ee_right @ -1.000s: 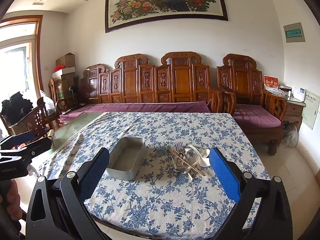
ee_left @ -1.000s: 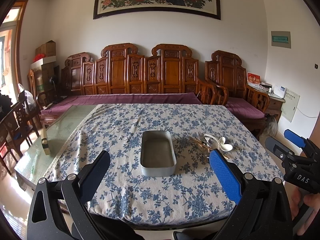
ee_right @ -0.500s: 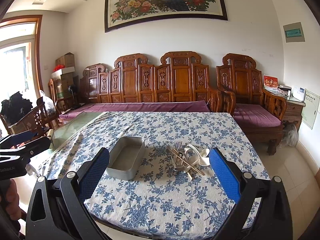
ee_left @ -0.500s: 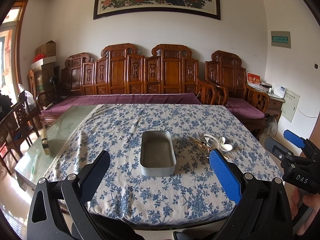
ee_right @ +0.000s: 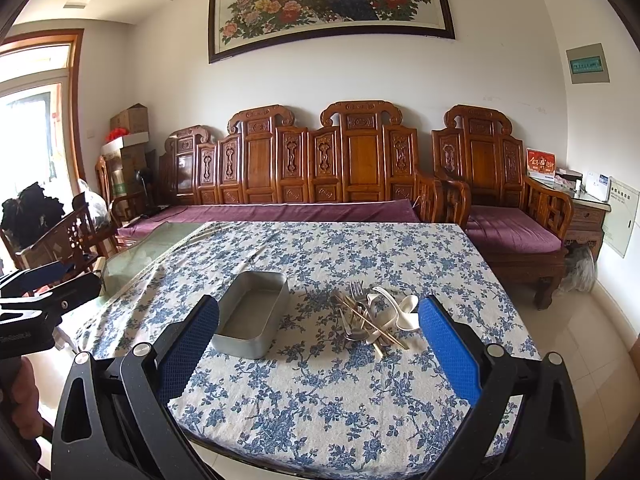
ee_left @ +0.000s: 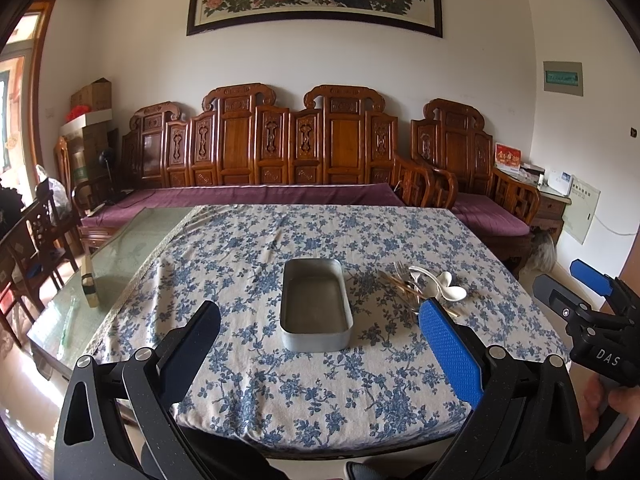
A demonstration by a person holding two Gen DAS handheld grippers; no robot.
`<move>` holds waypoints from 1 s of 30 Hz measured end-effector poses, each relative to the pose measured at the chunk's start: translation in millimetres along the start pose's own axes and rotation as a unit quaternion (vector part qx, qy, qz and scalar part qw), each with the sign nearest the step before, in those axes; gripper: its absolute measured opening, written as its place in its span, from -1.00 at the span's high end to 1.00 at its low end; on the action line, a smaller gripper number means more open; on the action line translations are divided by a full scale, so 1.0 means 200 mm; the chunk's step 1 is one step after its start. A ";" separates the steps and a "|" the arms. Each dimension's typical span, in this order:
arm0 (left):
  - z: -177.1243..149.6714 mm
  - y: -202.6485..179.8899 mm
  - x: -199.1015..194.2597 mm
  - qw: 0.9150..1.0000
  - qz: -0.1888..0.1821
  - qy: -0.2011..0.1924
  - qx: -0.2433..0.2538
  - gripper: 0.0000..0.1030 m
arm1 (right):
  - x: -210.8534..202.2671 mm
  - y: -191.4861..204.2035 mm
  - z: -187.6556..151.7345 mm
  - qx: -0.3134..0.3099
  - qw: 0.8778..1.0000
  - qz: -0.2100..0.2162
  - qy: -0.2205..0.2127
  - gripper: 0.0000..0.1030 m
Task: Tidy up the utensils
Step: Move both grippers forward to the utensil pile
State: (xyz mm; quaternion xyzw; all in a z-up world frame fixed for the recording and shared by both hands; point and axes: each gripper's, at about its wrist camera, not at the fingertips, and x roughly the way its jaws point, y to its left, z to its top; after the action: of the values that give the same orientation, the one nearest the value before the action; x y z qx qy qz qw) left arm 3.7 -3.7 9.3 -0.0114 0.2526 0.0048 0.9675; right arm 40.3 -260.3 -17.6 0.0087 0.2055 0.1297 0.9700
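Blue-padded, your left gripper and right gripper both hang spread wide and hold nothing, short of the near table edge. On the blue-flowered tablecloth beyond, the grey rectangular metal tin lies just left of the heaped forks, white spoons and chopsticks.

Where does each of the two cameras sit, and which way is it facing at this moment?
Left wrist: rides the left gripper, held off the near table edge, facing the metal tray; its own open fingers show, plus the right gripper at the right edge.
Right wrist: rides the right gripper, further right, facing the utensil pile; its open fingers show, and the left gripper at the left edge.
Shared: the tray, the pile, the floral tablecloth, the wooden bench.
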 end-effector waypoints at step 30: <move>0.00 -0.21 0.87 0.988 -0.095 0.115 0.039 -0.87 | 0.92 -0.65 -0.07 0.045 0.989 -0.054 0.126 -0.33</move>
State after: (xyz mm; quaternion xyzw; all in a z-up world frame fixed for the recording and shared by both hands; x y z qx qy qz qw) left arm 156.1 -44.5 -75.6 0.0020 0.3602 -0.0987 0.9276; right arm 228.0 -339.1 -112.4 0.0252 0.3323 0.0674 0.9404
